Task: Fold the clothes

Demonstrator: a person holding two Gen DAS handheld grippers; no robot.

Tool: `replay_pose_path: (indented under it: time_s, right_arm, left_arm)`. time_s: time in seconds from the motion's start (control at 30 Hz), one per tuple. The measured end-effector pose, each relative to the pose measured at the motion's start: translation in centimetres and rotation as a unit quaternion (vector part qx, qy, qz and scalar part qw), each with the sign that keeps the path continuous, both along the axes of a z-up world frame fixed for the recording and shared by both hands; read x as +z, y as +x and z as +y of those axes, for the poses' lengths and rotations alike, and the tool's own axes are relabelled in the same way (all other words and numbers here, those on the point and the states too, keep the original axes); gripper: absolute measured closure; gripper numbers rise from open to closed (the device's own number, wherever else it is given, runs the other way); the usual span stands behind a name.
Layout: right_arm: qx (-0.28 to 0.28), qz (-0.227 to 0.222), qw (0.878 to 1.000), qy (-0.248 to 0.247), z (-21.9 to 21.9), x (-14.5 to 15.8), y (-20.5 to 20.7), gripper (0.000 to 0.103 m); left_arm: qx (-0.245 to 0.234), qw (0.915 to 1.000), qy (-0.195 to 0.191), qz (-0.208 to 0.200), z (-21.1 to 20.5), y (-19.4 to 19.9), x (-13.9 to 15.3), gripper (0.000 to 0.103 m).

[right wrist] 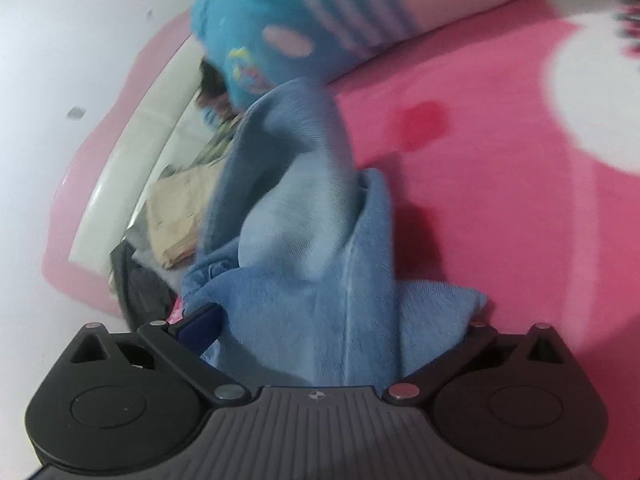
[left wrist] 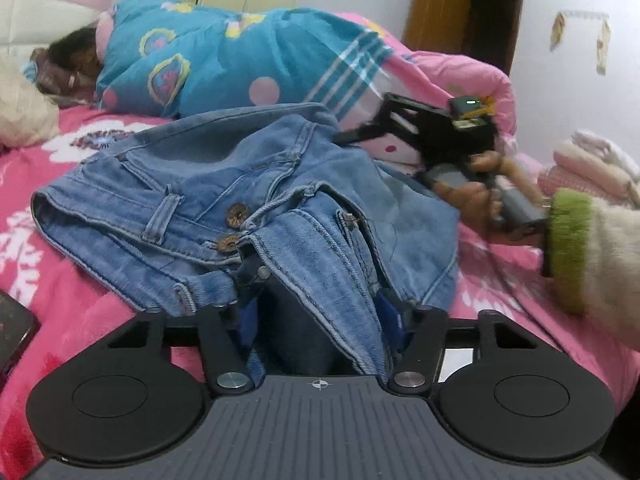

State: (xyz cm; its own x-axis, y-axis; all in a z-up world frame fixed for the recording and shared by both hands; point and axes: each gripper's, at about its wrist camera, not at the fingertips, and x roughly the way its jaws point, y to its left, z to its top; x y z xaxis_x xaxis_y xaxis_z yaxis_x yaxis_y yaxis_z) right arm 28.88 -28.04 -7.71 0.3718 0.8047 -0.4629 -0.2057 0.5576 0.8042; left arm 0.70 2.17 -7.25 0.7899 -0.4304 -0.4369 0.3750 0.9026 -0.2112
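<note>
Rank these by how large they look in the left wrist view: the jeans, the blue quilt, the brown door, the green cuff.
1. Jeans, though nearness to the camera enlarges them.
2. Blue quilt, close behind; it lies farther away, so this order is unsure.
3. Brown door.
4. Green cuff, about like the door.

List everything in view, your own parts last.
jeans: one, blue denim, crumpled mid-bed
bedspread: one, pink with white flowers, under jeans
quilt: one, blue patterned, behind jeans
person: one, dark hair, under quilt's left end
folded clothes: one stack, pale, far right
door: one, brown, back right
right hand: one, cream sleeve with green cuff, holding right gripper
left gripper: one, black, closed on jeans' waist
right gripper: one, black, open, denim between fingers
</note>
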Motion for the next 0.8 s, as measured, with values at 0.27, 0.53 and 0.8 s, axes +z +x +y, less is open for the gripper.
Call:
replay_pose_path:
  time_s: [0.27,0.53,0.8]
  right_arm:
    - [0.014,-0.067,0.997,-0.044,5.0,1.9,-1.3,0.033]
    - [-0.115,-0.107,0.985,-0.076,0.5,5.3,-10.6,0.068]
    - [-0.291,-0.113,0.949,-0.037,-8.3,5.1,-25.5,0.07]
  left_arm:
    - [0.022,0.9997,-0.007,0.002,0.5,0.2,-0.1,0.065]
    - [0.02,0.9995,-0.025,0.001,0.6,0.2,0.4,0.067]
    - [-0.066,0.997,-0.038,-0.016,-3.3,0.0,2.2,0.066]
